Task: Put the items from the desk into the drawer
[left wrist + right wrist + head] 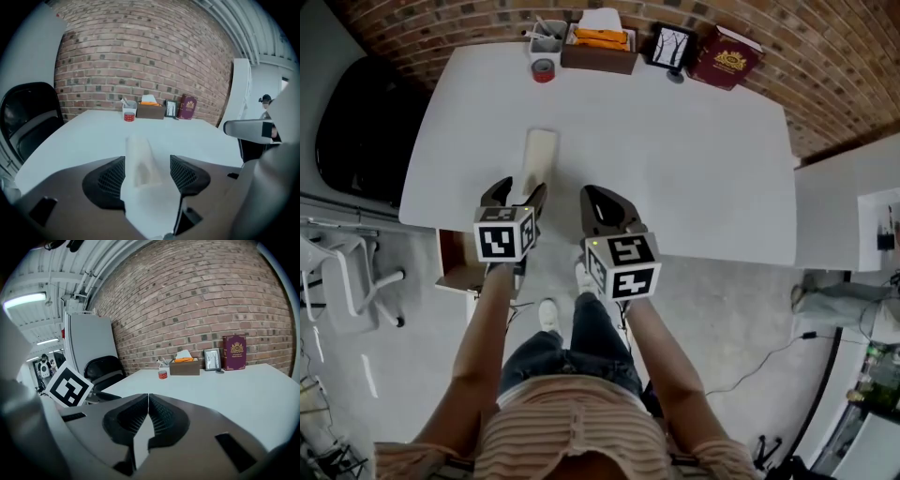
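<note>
Cream flat slab (539, 155), centre-left, likely light and stiff (take its near end); left gripper (518, 192) gapes astride it, right gripper (602, 202) closed empty.

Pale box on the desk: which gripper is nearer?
Left. The left gripper is at the near end of the box, jaws open either side of it. The right gripper, shut, is off to its right, apart from it.

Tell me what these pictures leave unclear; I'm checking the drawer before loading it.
Drawer interior: head view, covered by the desk and left gripper.
Pale object: left gripper view, blurred; its kind is unclear.
Book lettering: every view, too small.
</note>
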### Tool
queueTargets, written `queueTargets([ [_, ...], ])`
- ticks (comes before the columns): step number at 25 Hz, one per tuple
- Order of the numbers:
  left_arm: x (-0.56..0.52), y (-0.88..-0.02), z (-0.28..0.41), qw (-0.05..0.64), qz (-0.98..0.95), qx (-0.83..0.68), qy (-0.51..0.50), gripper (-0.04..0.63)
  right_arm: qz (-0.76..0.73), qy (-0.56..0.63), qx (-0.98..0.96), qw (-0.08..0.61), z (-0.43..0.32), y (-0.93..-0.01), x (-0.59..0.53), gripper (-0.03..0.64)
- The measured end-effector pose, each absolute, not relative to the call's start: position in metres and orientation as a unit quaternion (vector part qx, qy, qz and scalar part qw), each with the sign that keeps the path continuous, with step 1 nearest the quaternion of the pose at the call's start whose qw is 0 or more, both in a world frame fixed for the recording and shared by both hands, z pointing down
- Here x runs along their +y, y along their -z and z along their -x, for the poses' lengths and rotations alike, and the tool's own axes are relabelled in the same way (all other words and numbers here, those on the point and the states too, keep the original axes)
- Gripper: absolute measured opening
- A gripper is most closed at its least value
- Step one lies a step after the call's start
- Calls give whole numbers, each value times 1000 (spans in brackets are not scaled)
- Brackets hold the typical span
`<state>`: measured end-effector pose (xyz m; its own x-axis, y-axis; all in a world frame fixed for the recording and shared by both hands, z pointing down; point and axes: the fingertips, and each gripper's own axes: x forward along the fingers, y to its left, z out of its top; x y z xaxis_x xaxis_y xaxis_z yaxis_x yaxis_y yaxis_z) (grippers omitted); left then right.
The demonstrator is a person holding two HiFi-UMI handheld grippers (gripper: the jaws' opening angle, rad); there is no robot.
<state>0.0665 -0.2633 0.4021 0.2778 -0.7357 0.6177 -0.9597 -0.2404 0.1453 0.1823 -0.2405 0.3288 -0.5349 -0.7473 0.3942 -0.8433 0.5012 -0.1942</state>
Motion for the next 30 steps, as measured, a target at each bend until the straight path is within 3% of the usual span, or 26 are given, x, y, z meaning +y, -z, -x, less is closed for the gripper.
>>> queueTargets([
  [30, -357, -485, -78, 367, -643, -570, -356, 301, -359, -225, -884, 197, -186, -386, -367, 17],
])
